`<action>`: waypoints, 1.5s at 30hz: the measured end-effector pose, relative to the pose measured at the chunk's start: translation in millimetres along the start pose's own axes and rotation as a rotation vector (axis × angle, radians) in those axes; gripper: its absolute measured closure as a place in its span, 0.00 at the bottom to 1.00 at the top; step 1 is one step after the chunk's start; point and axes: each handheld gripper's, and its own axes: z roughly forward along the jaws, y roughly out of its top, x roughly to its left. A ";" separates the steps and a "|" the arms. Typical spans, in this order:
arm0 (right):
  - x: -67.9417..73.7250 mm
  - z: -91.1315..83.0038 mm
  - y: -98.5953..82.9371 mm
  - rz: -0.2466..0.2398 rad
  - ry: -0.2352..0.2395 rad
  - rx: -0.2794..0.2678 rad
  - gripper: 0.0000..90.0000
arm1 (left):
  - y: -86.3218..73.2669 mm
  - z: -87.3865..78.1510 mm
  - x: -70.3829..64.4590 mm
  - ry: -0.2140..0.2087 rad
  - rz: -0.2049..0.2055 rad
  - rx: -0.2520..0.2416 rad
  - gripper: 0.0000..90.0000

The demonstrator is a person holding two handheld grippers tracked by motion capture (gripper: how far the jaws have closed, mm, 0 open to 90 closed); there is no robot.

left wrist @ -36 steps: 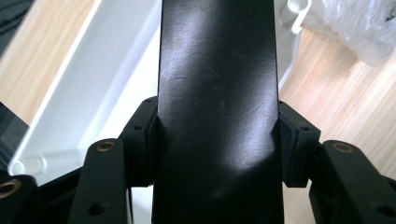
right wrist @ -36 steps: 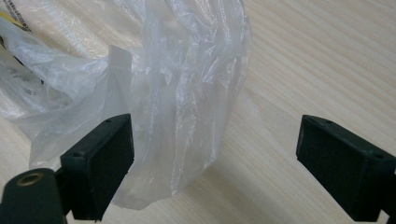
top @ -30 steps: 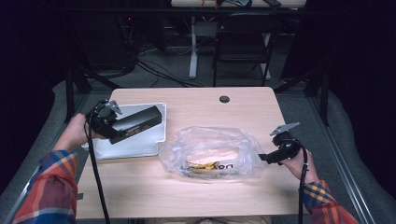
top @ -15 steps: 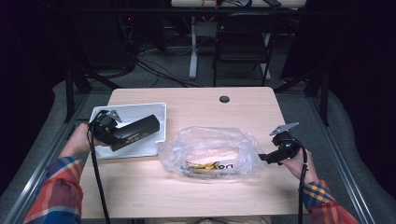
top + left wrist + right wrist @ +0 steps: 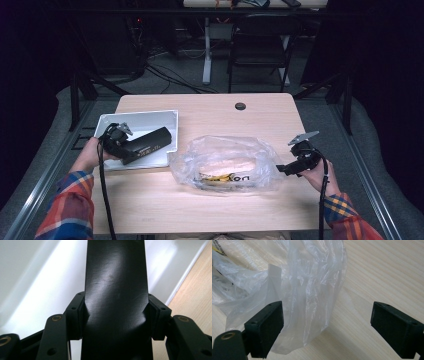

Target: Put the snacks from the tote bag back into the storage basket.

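Observation:
My left gripper is shut on a long black box and holds it low over the white tray at the table's left. In the left gripper view the black box is clamped between both jaws, with the tray beneath. A crumpled clear plastic bag lies mid-table, with something pale and a yellow-and-black print inside. My right gripper is open at the bag's right edge. In the right gripper view a fold of the bag lies between the jaws, against the left one.
A small black round cap sits in the table top near the far edge. Bare wood runs along the front of the table and to the right of the bag. A dark chair stands beyond the table.
My left gripper has carried the black box a little lower and nearer the person, over the tray. The right gripper and the bag have stayed still.

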 end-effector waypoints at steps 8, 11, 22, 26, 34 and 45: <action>-0.6 -0.4 -0.4 -0.001 -0.007 0.008 0.12 | -2.7 8.5 4.3 -0.019 -0.010 -0.029 0.48; -0.6 -0.6 -0.5 -0.005 -0.005 0.012 0.12 | -5.4 11.5 5.7 -0.029 -0.009 -0.029 0.48; -0.2 -2.3 -0.5 -0.011 -0.014 0.010 0.12 | -11.0 13.3 9.0 -0.009 -0.098 -0.046 0.32; -0.3 -2.7 0.0 -0.009 -0.013 0.007 0.12 | -7.7 1.6 11.4 -0.017 -0.132 -0.115 0.33; 0.9 -2.7 1.0 -0.009 -0.019 0.004 0.12 | 31.7 -9.8 8.3 0.072 -0.232 -0.219 0.69; -1.3 -5.0 -0.9 -0.009 -0.018 0.005 0.13 | 75.9 20.4 9.0 0.191 -0.383 -0.204 1.00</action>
